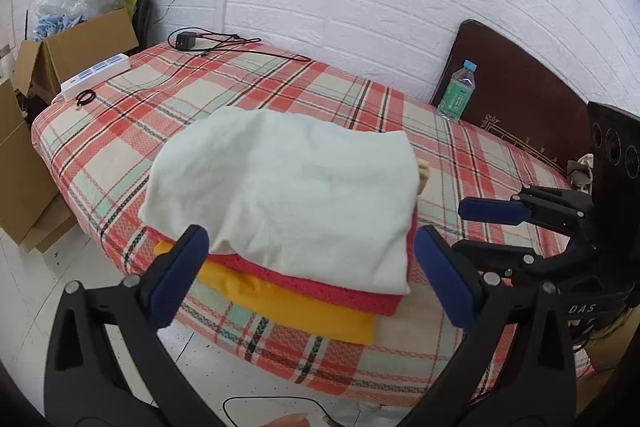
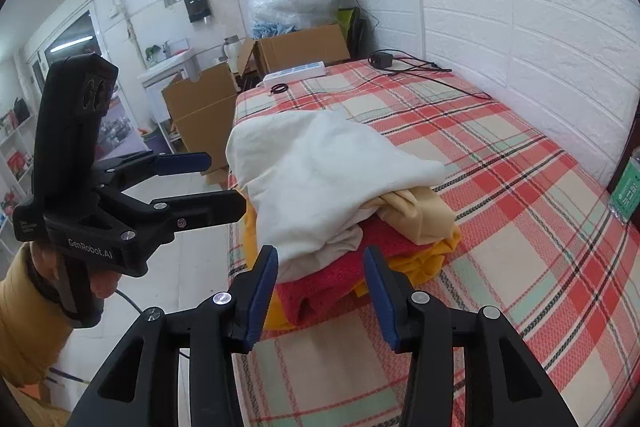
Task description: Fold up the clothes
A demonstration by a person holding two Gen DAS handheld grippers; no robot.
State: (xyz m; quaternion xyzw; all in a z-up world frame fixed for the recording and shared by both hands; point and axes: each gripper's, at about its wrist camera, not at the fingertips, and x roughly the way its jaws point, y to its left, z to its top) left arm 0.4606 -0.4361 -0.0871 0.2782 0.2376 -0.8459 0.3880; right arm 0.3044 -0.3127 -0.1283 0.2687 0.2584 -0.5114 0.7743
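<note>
I am holding both grippers spread and gripping nothing: my left gripper [image 1: 312, 277] is gaping at the near edge of the pile, my right gripper [image 2: 320, 291] is standing half apart just short of it. The pile is sitting on the checked bed [image 1: 120, 131], near its front edge. The white cloth [image 1: 288, 187] on top is lying loosely bunched, so I am risking dragging it off. I am counting four pieces: white, cream [image 2: 416, 215], red [image 1: 320, 287], yellow [image 1: 304, 311]; and one bottle [image 1: 458, 91].
</note>
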